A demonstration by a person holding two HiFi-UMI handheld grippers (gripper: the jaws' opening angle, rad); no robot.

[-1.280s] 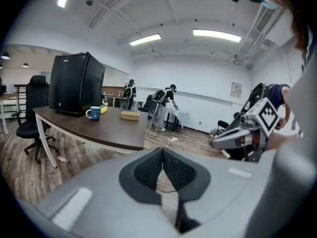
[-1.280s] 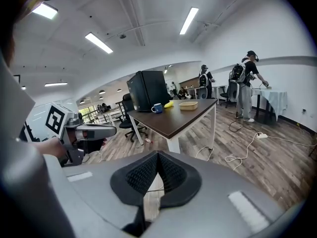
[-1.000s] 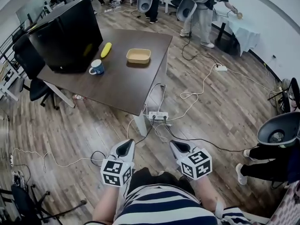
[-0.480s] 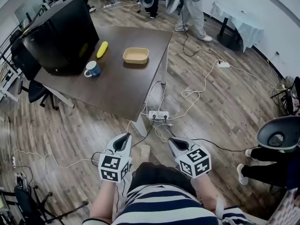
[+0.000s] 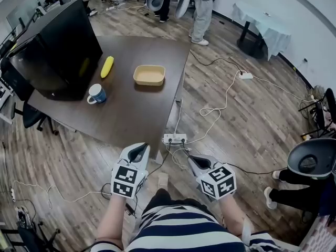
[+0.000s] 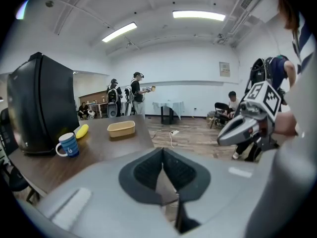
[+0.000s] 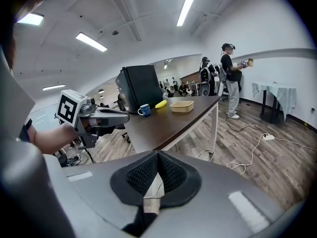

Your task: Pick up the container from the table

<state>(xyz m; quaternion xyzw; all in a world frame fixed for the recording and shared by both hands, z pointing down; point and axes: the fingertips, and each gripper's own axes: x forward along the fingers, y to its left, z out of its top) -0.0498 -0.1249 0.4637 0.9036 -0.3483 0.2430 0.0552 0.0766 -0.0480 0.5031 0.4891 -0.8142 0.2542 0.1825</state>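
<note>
A shallow tan container (image 5: 149, 75) rests on the dark brown table (image 5: 131, 109), toward its far right side; it also shows as the tan container (image 6: 121, 128) in the left gripper view and the tan container (image 7: 181, 105) in the right gripper view. My left gripper (image 5: 138, 152) hangs shut just short of the table's near edge, holding nothing. To its right my right gripper (image 5: 195, 163) is shut and empty over the wooden floor. Both stay well short of the container.
A blue mug (image 5: 96, 94), a yellow banana (image 5: 106, 66) and a big black monitor (image 5: 55, 49) share the table. A power strip (image 5: 175, 139) and cables lie on the floor near the table's corner. People stand at the back, a round table (image 5: 260, 25) at the far right.
The view has advanced toward the table, which now lies closer to both grippers. Both grippers stayed shut and have risen slightly in the view.
</note>
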